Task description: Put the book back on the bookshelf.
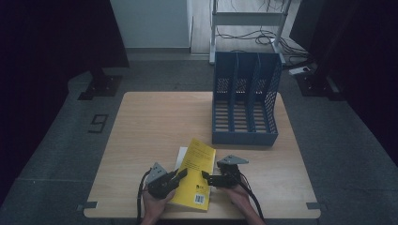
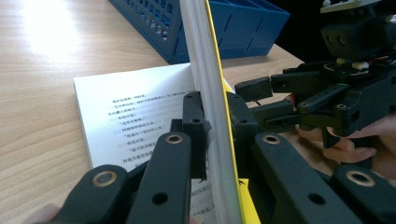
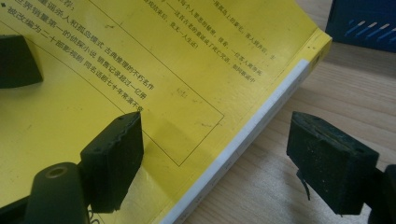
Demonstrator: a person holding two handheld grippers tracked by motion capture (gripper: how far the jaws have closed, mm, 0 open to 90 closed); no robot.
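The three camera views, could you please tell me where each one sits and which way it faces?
High view: above the person's side, looking down on the table; both hands and claws show.
Left gripper view: rides the left claw, shut on the yellow book; the right claw shows too.
Right gripper view: rides the open right claw, facing the book's cover.
All share the book and blue file rack.

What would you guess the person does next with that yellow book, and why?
Probably close the right gripper on the yellow book. Its jaws stand open astride the book's spine edge, touching nothing, while the left gripper already pinches the cover and a block of pages, lifted off an open white page. A second grip would steady the book, perhaps for the blue file rack behind.
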